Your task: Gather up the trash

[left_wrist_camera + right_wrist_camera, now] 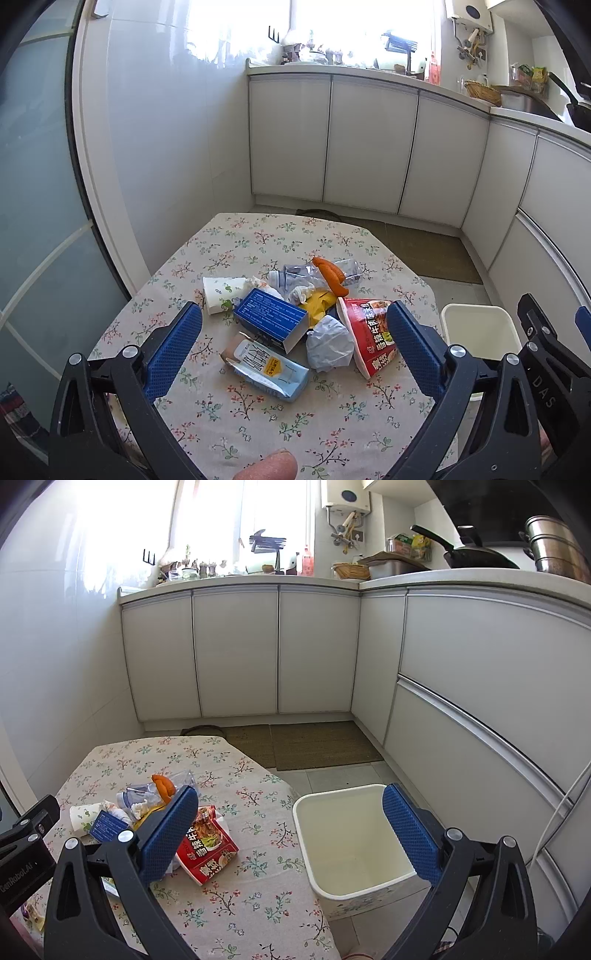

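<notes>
A heap of trash lies mid-table on the floral cloth (258,417): a blue box (271,319), a pale drink carton (267,369), crumpled grey paper (328,343), a red noodle cup (369,332) on its side, an orange carrot (330,275), a clear plastic bottle (295,277) and a white paper cup (221,291). My left gripper (291,328) hovers open over the heap, nothing between its blue pads. My right gripper (290,819) is open too, between the noodle cup (207,845) and the white bin (351,842), which stands empty on the floor beside the table.
White cabinets (236,650) line the back and right walls, with brown mats (317,744) on the floor before them. A frosted glass door (33,221) is at the left. The table's right edge borders the bin (476,332). A fingertip (273,467) shows at the bottom.
</notes>
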The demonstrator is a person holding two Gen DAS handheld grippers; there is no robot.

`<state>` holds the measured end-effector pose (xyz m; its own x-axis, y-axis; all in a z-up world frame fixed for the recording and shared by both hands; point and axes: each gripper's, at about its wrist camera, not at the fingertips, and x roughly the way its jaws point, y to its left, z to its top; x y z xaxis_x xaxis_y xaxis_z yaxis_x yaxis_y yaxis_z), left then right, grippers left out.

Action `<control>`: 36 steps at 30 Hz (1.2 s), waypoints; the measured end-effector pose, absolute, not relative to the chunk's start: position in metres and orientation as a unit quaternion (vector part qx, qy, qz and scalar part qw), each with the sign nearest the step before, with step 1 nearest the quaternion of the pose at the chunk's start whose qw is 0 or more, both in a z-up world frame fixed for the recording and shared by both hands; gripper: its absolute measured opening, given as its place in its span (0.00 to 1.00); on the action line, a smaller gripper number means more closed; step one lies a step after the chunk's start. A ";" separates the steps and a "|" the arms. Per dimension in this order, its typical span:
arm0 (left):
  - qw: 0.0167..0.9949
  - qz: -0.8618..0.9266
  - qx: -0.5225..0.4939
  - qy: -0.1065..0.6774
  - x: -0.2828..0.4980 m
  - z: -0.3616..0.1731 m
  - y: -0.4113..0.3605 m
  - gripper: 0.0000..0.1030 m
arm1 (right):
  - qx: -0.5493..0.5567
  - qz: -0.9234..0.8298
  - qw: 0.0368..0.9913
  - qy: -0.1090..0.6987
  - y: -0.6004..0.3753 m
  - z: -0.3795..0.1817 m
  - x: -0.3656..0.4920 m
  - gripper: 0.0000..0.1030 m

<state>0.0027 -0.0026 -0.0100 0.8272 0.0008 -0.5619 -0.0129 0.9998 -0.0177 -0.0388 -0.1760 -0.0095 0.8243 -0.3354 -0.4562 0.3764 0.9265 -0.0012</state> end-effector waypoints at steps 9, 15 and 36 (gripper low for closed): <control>0.952 0.006 -0.010 0.306 0.004 -0.014 -0.003 0.93 | 0.045 -0.187 0.954 0.230 -0.176 -0.009 -0.039 0.94; 0.950 0.006 -0.012 0.313 0.005 -0.016 -0.002 0.93 | 0.044 -0.187 0.954 0.232 -0.177 -0.010 -0.037 0.94; 0.948 0.008 -0.012 0.319 0.007 -0.017 0.000 0.93 | 0.044 -0.186 0.953 0.234 -0.177 -0.011 -0.036 0.94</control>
